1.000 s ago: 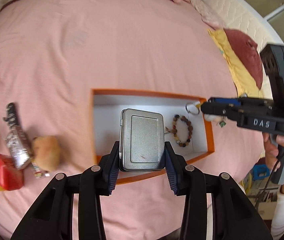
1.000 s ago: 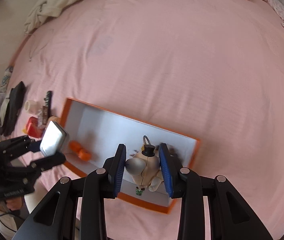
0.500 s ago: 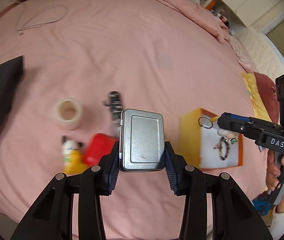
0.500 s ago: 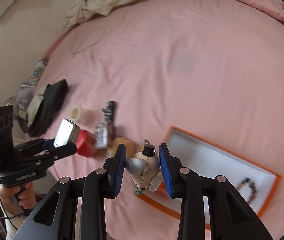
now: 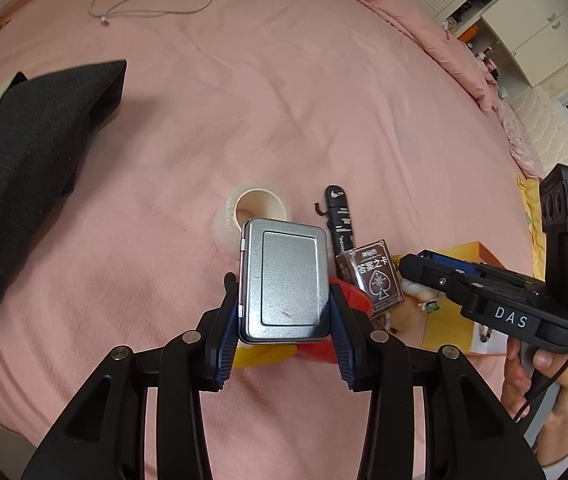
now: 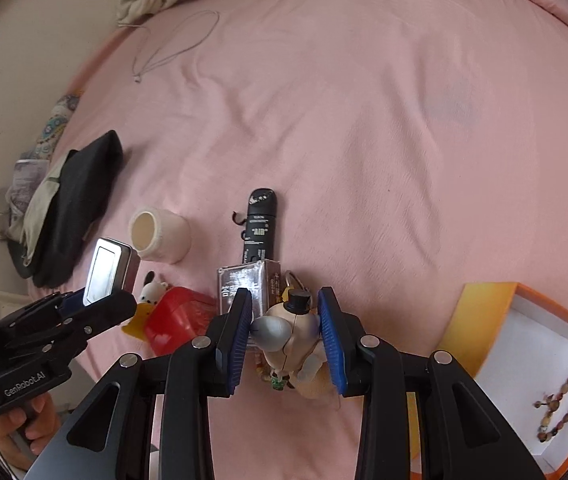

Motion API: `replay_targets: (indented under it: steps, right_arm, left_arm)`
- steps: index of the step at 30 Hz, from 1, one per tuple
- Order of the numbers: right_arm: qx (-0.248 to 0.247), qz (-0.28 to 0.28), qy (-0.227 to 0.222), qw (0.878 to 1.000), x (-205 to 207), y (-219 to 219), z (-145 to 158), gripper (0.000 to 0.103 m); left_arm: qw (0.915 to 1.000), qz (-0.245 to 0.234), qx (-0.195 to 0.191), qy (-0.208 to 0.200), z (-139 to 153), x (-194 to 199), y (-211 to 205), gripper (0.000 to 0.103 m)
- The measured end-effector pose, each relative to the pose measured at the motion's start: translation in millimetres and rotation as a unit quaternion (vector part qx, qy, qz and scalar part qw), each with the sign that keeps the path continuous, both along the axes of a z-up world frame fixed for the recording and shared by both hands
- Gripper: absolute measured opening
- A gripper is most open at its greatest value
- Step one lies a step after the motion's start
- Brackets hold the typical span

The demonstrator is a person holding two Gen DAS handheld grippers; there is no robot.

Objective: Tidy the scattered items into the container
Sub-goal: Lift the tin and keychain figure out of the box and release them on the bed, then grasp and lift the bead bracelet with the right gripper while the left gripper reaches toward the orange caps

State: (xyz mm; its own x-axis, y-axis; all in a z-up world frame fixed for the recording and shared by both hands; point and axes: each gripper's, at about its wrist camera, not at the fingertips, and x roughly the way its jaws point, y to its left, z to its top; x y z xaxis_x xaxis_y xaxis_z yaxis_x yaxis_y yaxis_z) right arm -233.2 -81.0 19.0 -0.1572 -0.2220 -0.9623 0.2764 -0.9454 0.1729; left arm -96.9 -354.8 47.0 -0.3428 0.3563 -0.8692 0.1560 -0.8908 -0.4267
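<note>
**Both grippers loaded above the pink bed**

Biggest first: pink bedsheet fills my views. The orange box sits lower right in my right view. My left gripper is clamped on the metal tin, frame centre. My right gripper pinches the small figurine, bottom centre.

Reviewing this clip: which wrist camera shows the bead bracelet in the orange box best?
The right wrist view. There the bead bracelet lies plainly on the white floor of the orange box, at the lower right. In the left wrist view the right gripper hides most of the box interior, and the bracelet cannot be made out.
</note>
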Motion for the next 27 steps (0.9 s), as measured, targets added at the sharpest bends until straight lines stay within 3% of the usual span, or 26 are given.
replay_targets:
  steps: [1,4,6,12,15,18,23,27]
  right_arm:
    - [0.002,-0.003,0.004,1.000,-0.2,2.1,-1.4,0.034]
    - [0.003,-0.007,0.018,1.000,-0.9,5.4,0.5,0.050]
    - [-0.001,-0.011,0.033,0.999,-1.3,9.9,8.0,0.052]
    - [-0.017,-0.006,0.075,0.997,5.8,35.6,44.8,0.052]
    - [-0.012,-0.007,0.067,0.998,12.3,62.3,57.3,0.052]
    - [0.018,-0.022,0.044,0.999,16.9,103.9,65.3,0.052]
    - [0.066,-0.079,-0.002,0.995,24.3,180.6,63.0,0.052]
    - [0.067,-0.119,-0.057,0.989,31.7,221.8,38.4,0.052]
  left_arm:
    - [1.0000,0.003,0.004,-0.005,-4.1,-1.3,-1.3,0.042]
    - [0.9994,0.014,0.024,-0.019,-13.6,-2.6,-3.3,0.043]
    - [0.9993,0.022,0.024,-0.018,-12.8,0.4,-4.5,0.043]
    - [0.9982,0.041,-0.043,0.006,7.3,6.4,-3.3,0.057]
    - [0.9946,0.052,-0.086,0.026,21.5,9.2,0.4,0.058]
    - [0.9946,0.043,-0.086,0.040,33.5,7.9,10.6,0.059]
    - [0.9975,-0.011,-0.045,0.053,52.8,-1.6,60.6,0.059]
    - [0.9904,-0.130,-0.019,0.043,58.4,-5.9,130.8,0.059]
